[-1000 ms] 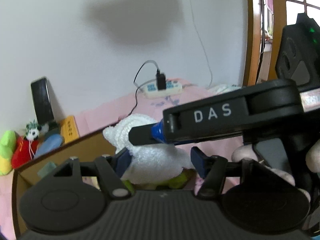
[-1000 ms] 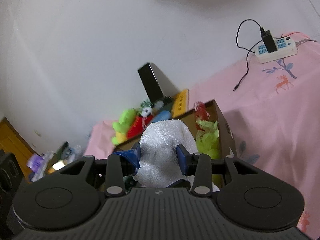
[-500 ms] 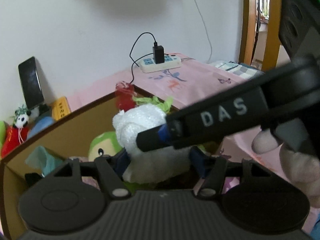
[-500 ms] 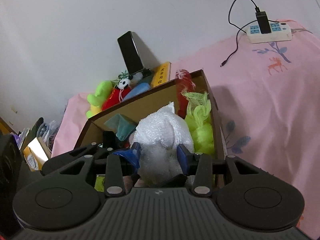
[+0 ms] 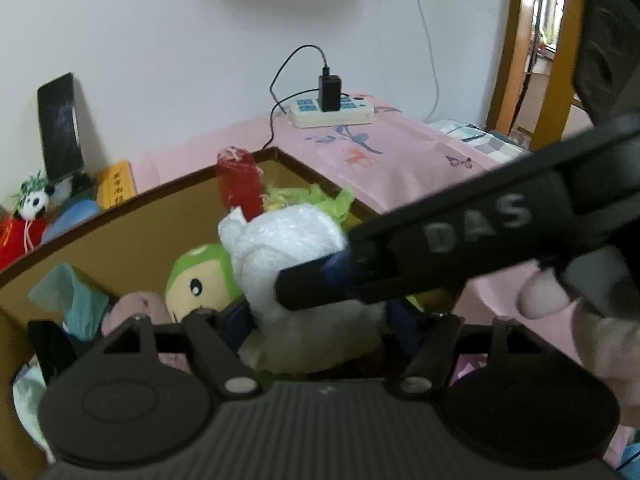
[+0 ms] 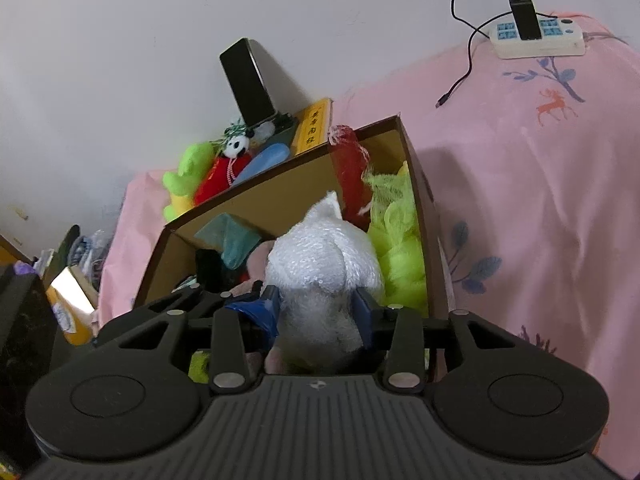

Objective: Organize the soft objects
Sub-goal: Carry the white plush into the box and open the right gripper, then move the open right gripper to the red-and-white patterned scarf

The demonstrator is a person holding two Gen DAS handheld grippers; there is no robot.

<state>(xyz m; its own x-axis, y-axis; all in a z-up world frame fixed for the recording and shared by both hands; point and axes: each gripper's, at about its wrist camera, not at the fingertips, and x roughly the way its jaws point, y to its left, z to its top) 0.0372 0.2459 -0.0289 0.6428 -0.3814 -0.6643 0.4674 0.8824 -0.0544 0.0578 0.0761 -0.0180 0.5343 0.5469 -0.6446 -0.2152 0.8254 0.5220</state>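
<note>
Pink cloth with small flower and deer prints (image 6: 540, 200) covers the surface that carries a brown cardboard box (image 6: 434, 264). Nearest to the cameras, the right hand-held gripper (image 6: 316, 310) is closed on a white fluffy plush toy (image 6: 324, 268), its blue pads pressing the lower part from both sides — the toy stands upright over the open box, among the things inside. The left hand-held gripper (image 5: 320, 320) also has the same white toy (image 5: 288, 248) between its fingers, but whether it really presses it I cannot tell. The right one crosses the left view as a dark bar marked "DAS", and a person's fingers (image 5: 548, 296) show under it. Inside the box lie a green-headed plush (image 5: 200, 276), a lime mesh sponge (image 6: 400, 240), a red mesh roll (image 6: 352, 168) and a teal cloth (image 6: 232, 236). Beyond the box — a panda toy (image 6: 236, 146), a dark phone (image 6: 248, 80) leaning on the white wall, and a power strip (image 6: 536, 38).
</note>
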